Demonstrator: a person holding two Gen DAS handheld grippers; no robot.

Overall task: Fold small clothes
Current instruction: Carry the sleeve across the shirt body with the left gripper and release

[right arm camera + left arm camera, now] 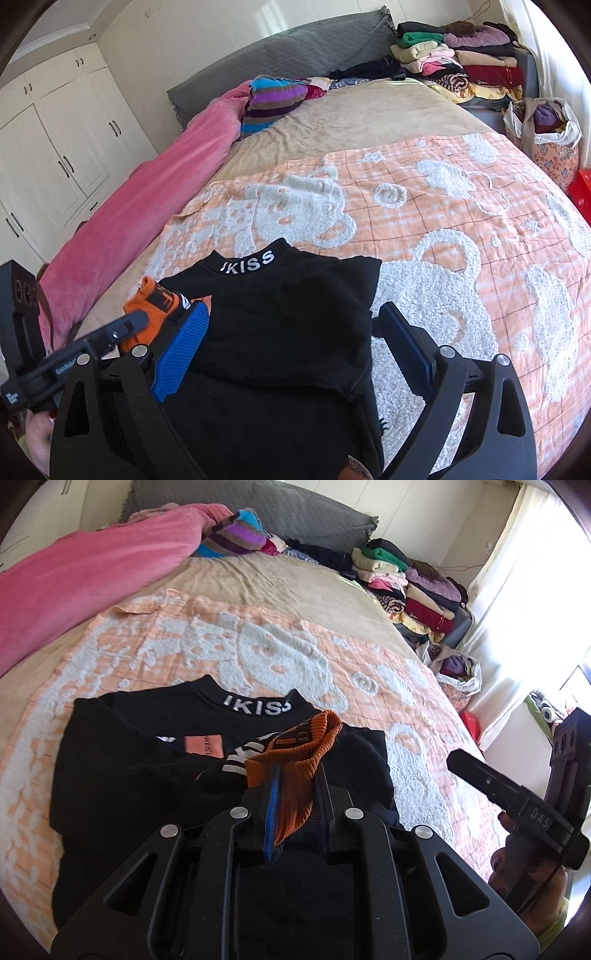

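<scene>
A black sweatshirt point(207, 760) with white lettering on its collar lies spread on an orange-and-white blanket point(303, 653) near the foot of a bed point(369, 110). The fold is under way but far from finished. The left gripper point(295, 775) is clamped on the orange ribbed cuff point(295, 753) of one sleeve and holds it over the chest of the garment, so that sleeve looks to be going across the body. In the right wrist view the sweatshirt's right side already lies doubled inward, with its edge showing as a straight line across the lower part of the garment.

The right gripper point(291, 350) stands with its jaws wide apart over the sweatshirt's lower half, and its blue pads point(181, 350) grip nothing. Cloth lies beneath and between them, but whether the pads touch it cannot be told.

What seems left on this piece: laying the cuff flat, tucking in both sleeves, then bringing the hem up towards the collar and smoothing it. Beyond this garment, a striped knit point(269, 103) and some dark pieces lie loose near the grey headboard point(295, 48), so more folding probably waits. A stack of folded clothes point(461, 59) sits at the far corner, and a bag of clothes point(543, 129) stands beside the bed; whether those belong to the job cannot be told.
</scene>
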